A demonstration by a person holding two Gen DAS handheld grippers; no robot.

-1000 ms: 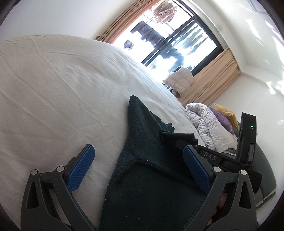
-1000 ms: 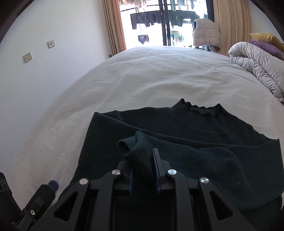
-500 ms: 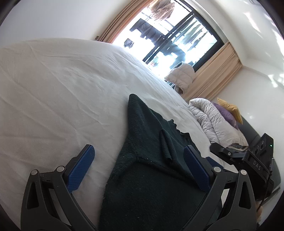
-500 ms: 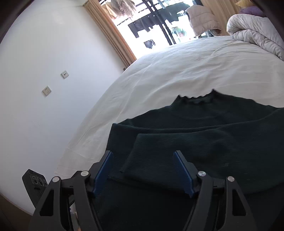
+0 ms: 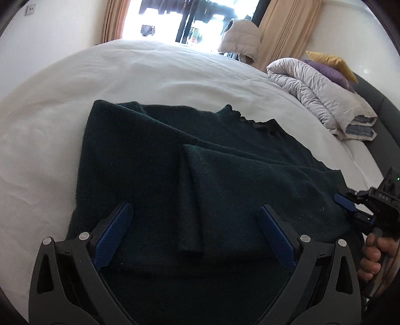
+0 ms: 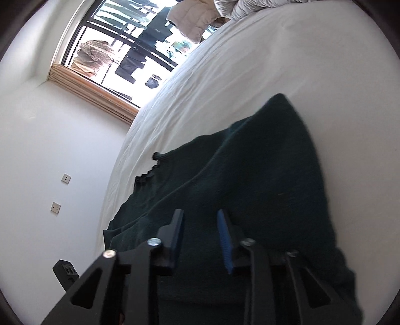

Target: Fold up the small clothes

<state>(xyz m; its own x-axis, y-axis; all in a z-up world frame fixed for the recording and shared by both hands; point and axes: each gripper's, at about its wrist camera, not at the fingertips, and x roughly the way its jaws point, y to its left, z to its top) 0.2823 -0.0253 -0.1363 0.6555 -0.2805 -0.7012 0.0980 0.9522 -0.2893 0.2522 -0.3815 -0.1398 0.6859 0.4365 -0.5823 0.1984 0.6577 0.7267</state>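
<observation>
Gaping wide, the left gripper (image 5: 195, 235) hangs over the dark green sweater (image 5: 200, 175) with its blue pads well apart and nothing pinched between them; the knit lies flat beneath the jaws. Over on the other side, the right gripper (image 6: 200, 237) has just been closing: its jaws now stand close together with a narrow slot left between the pads, and only sweater fabric shows behind that slot. Whether any of the knit is caught there, I cannot tell. The right wrist view is rolled hard over, so the bed runs diagonally across it.

Moving outward in the left wrist view, a folded-in sleeve (image 5: 192, 200) lies across the sweater's body, running from about 12 o'clock down toward 6 between the left pads. The scalloped collar (image 5: 252, 120) sits at roughly 1 o'clock. At 3 o'clock, the right gripper pokes in at the sweater's edge, with a hand (image 5: 375, 255) wrapped round its handle just below.

The sweater rests spread on the white bed sheet (image 5: 150, 70). At 2 o'clock a rumpled grey duvet (image 5: 320, 92) is heaped up with purple and yellow pillows behind it. At 12 o'clock, a bright window (image 5: 185, 20) with tan curtains.
</observation>
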